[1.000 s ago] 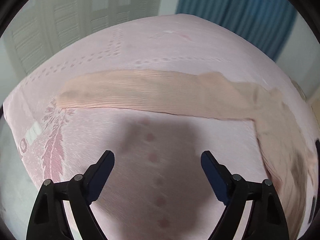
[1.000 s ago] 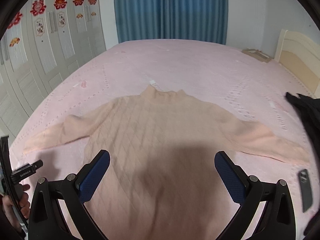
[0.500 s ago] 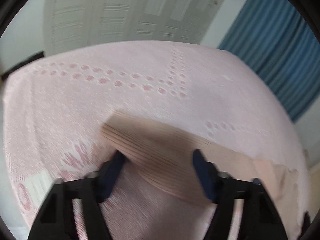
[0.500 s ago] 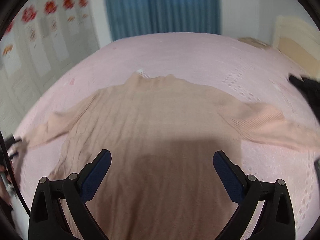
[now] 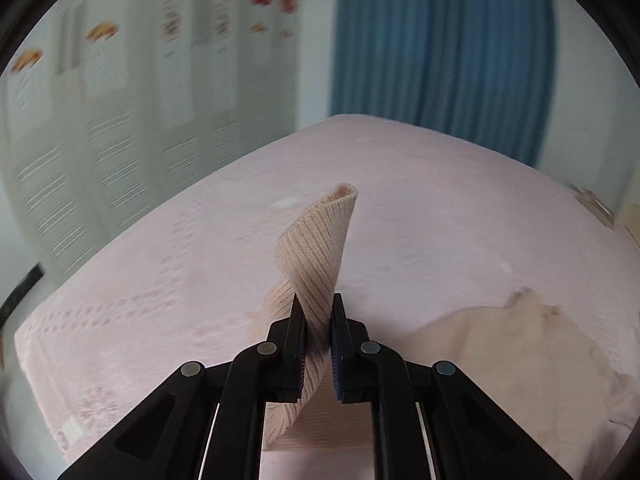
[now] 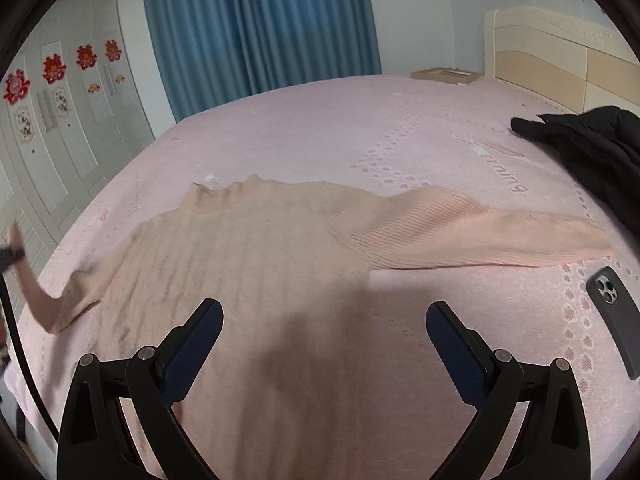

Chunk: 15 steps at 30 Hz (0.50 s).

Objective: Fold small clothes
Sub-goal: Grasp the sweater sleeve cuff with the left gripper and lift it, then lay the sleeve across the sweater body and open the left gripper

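A peach knit sweater (image 6: 256,264) lies flat on the pink bed (image 6: 360,128), neck away from me. Its right sleeve (image 6: 480,236) stretches out flat to the right. My left gripper (image 5: 316,312) is shut on the ribbed cuff of the left sleeve (image 5: 316,248) and holds it lifted above the bed; the cuff stands up past the fingertips. In the right wrist view that lifted sleeve (image 6: 40,304) rises at the far left. My right gripper (image 6: 324,316) is open and empty, hovering over the sweater's lower body.
A black garment (image 6: 592,148) lies at the right of the bed. A dark phone (image 6: 616,316) lies near the right sleeve's cuff. A wooden headboard (image 6: 560,52), blue curtains (image 6: 256,28) and white wardrobe doors (image 6: 60,120) surround the bed.
My left gripper moved onto the left sleeve's cuff, shut on it and lifted it off the bed. My right gripper stayed open and shifted slightly over the sweater.
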Each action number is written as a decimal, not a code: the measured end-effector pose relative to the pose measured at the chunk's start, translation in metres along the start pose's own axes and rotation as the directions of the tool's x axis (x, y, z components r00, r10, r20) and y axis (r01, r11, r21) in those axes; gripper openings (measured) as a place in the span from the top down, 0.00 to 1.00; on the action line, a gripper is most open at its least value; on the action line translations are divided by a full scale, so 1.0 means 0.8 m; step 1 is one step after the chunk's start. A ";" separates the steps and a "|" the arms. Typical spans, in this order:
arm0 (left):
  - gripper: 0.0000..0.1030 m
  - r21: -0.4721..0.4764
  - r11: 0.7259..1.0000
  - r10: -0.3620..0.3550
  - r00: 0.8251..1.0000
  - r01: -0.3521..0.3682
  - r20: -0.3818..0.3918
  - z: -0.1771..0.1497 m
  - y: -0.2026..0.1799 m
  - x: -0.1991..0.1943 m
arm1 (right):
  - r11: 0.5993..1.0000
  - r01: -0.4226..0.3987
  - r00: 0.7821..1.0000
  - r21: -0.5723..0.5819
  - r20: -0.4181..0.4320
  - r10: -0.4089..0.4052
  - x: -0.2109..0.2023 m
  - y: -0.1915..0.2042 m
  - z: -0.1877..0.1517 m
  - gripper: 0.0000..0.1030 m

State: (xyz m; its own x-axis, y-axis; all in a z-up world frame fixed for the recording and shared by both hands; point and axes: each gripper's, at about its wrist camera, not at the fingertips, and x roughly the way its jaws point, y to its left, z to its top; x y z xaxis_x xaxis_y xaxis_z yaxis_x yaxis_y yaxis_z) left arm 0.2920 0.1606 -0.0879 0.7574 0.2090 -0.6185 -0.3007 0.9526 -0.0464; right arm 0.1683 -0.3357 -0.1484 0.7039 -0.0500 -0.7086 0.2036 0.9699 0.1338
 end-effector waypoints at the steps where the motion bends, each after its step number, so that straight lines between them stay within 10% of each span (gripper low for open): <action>1: 0.90 0.029 0.999 -0.039 0.999 0.039 0.005 0.003 -0.034 -0.008 | 1.000 0.014 1.000 -0.004 0.006 -0.014 0.000 -0.006 0.001 0.03; 15: 0.88 0.333 0.850 -0.350 0.910 0.408 -0.220 -0.150 -0.434 -0.021 | 0.932 -0.053 0.999 0.358 0.013 0.052 0.020 -0.173 -0.014 0.07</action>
State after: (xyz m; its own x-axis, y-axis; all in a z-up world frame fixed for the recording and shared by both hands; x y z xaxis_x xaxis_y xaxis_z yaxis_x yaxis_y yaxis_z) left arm 0.3145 -0.1997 -0.1555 0.6676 -0.1921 -0.7193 0.2462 0.9688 -0.0303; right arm 0.1441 -0.4678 -0.1860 0.7225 -0.0025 -0.6914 0.3959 0.8213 0.4108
